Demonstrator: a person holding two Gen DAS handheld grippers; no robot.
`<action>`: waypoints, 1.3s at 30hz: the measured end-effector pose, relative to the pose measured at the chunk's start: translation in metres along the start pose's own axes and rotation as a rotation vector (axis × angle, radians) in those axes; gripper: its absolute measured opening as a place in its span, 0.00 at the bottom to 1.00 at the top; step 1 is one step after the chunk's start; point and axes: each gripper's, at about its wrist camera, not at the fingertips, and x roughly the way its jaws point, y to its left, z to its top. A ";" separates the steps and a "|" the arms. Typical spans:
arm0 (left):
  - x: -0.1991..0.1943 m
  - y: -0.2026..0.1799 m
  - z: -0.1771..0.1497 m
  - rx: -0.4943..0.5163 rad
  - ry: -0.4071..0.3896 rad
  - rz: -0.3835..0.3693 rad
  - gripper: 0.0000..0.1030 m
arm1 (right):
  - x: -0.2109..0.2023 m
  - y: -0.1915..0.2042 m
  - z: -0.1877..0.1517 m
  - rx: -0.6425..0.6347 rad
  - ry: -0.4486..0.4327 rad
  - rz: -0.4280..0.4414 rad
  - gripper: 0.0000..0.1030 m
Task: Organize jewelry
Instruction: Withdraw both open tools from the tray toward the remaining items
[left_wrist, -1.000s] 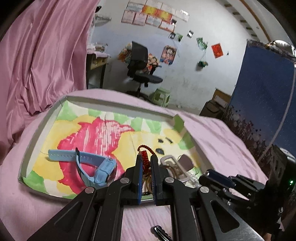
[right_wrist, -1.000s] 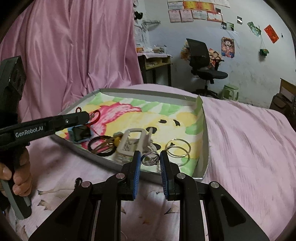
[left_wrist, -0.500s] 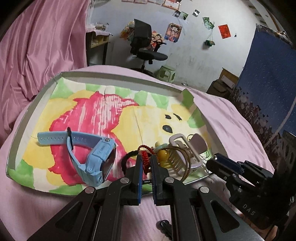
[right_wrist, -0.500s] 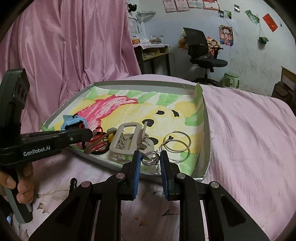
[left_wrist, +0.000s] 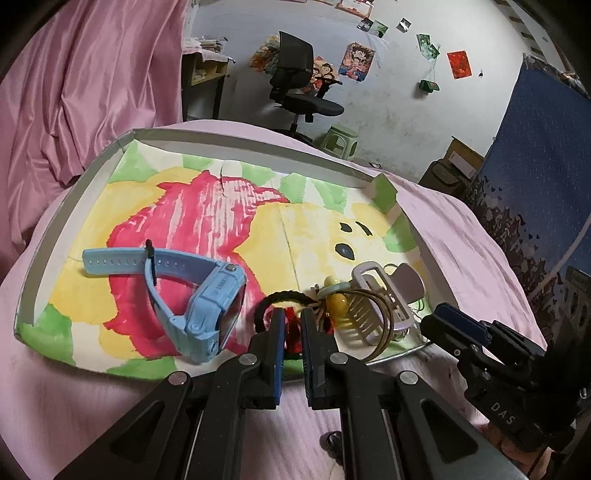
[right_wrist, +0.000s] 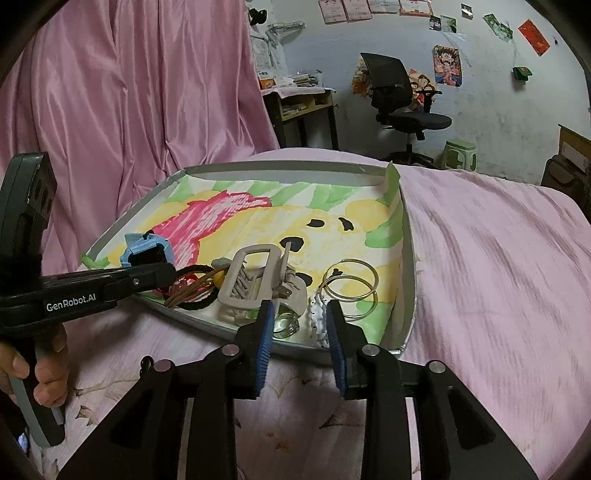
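A shallow tray (left_wrist: 74, 206) lined with a painted sheet lies on the bed. My left gripper (left_wrist: 293, 321) is shut on a red beaded bracelet (left_wrist: 294, 330), held low at the tray's near edge beside a black hair tie (left_wrist: 275, 297). A blue watch (left_wrist: 207, 306) lies to its left and a beige claw clip (left_wrist: 373, 306) to its right. My right gripper (right_wrist: 300, 317) stands open over the tray's (right_wrist: 408, 258) near edge. A clear ring (right_wrist: 285, 322) and a silver chain piece (right_wrist: 317, 321) lie between its fingers. Two hoop earrings (right_wrist: 349, 284) rest just beyond.
The tray sits on a pink bedspread (right_wrist: 498, 280) with a pink curtain (right_wrist: 129, 110) behind it. A person's hand (right_wrist: 44, 373) holds the left gripper's handle. An office chair (right_wrist: 402, 107), a green stool (right_wrist: 460, 153) and a desk (right_wrist: 303, 107) stand beyond the bed.
My left gripper has come down to the tray's near edge with the red bracelet in it. My right gripper's jaws have widened, and the ring now lies on the tray.
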 end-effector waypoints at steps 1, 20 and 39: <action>-0.002 0.001 -0.001 -0.003 -0.003 -0.006 0.09 | -0.001 0.001 -0.001 -0.003 -0.007 -0.002 0.31; -0.082 0.000 -0.024 0.010 -0.300 -0.015 0.88 | -0.086 0.014 -0.004 -0.008 -0.339 -0.056 0.78; -0.135 -0.013 -0.071 0.111 -0.476 0.066 1.00 | -0.145 0.018 -0.040 -0.052 -0.433 -0.103 0.96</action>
